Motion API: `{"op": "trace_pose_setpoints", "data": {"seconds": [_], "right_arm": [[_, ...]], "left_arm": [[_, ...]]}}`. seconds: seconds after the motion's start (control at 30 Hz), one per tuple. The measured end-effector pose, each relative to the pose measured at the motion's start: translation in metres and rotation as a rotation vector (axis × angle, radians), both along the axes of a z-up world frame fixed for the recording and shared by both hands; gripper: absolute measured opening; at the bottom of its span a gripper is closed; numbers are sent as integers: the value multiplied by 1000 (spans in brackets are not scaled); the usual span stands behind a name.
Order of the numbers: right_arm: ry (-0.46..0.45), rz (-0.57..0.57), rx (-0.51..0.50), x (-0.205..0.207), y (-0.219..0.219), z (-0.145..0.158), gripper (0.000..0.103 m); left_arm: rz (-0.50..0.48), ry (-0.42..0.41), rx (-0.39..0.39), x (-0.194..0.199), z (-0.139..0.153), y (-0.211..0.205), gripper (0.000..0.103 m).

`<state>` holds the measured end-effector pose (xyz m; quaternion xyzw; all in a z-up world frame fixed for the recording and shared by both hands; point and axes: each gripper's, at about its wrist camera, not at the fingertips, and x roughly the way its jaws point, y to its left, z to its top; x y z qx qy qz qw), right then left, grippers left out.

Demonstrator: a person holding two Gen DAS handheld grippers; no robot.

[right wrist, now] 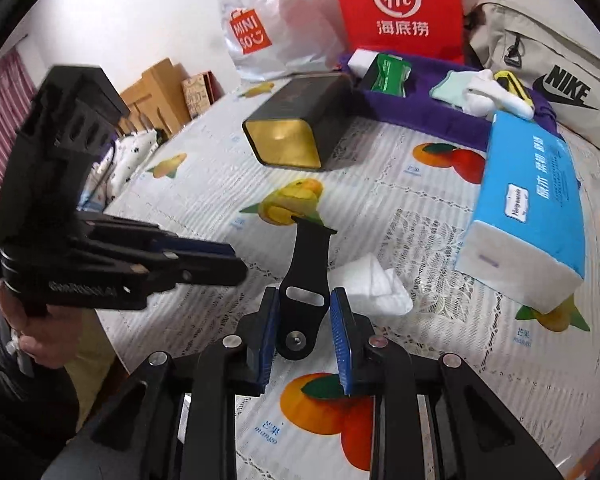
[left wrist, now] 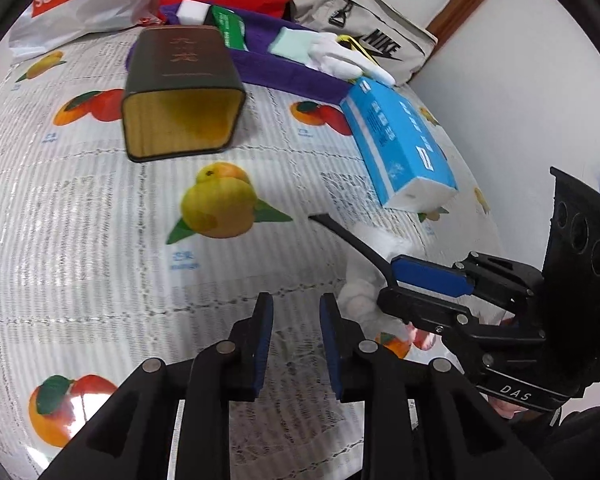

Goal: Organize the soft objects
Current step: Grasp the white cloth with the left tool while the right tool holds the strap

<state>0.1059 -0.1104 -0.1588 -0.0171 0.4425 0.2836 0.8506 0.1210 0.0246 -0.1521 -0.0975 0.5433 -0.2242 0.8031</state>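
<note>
Between the blue pads of the right gripper (right wrist: 303, 334), at the bottom centre of the right wrist view, sits the buckle end of a black watch strap (right wrist: 304, 272); its free end reaches up toward mid-frame, over the fruit-print tablecloth (right wrist: 419, 392). Those fingers stand parted, with a sliver of cloth showing on each side of the strap, so whether they are pinching it cannot be told. Just right of the strap lies a crumpled white tissue (right wrist: 373, 286), and further right a blue tissue pack (right wrist: 527, 200). My reading is that the strap is being picked up, the step in hand, and that the next move calls for closing firmly on the buckle end, then carrying it to the purple tray (right wrist: 431, 114) in the upper part of the frame, where a green packet (right wrist: 387, 74) and a white glove (right wrist: 483, 92) already lie. An open dark tin (right wrist: 300, 120) rests on its side before the tray. From the left wrist view, the left gripper (left wrist: 296, 342) hovers empty over the cloth at lower centre, fingers apart, well left of the strap.
</note>
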Motion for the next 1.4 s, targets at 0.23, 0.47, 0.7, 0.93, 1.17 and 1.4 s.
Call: {"op": "trace_pose_setpoints", "data": {"seconds": [0.23,0.47,0.7,0.93,1.17,1.4], "right_arm": [[9,-31,10,-3,-14,-5,26],[35,-43,41,-2,-28,-15,26],[93,-46,91,5,-48,-29,26],[124,-49,141,10,-54,-35,26],[136,-48,197,13,-60,-30,26],[116,-66,224,1,-79,-11,26]], "left_arm": [[-105,-35,-19,-10,0,-23,41],[-257,-158,72,-13,-2,-57,41],[-411,-211,88,-10,-10,-69,41],[-493,-273,158,-15,-12,-90,38],[-492,-321,227,-15,-11,-95,19],[-375,-305,245,-6,-2,-71,19]]}}
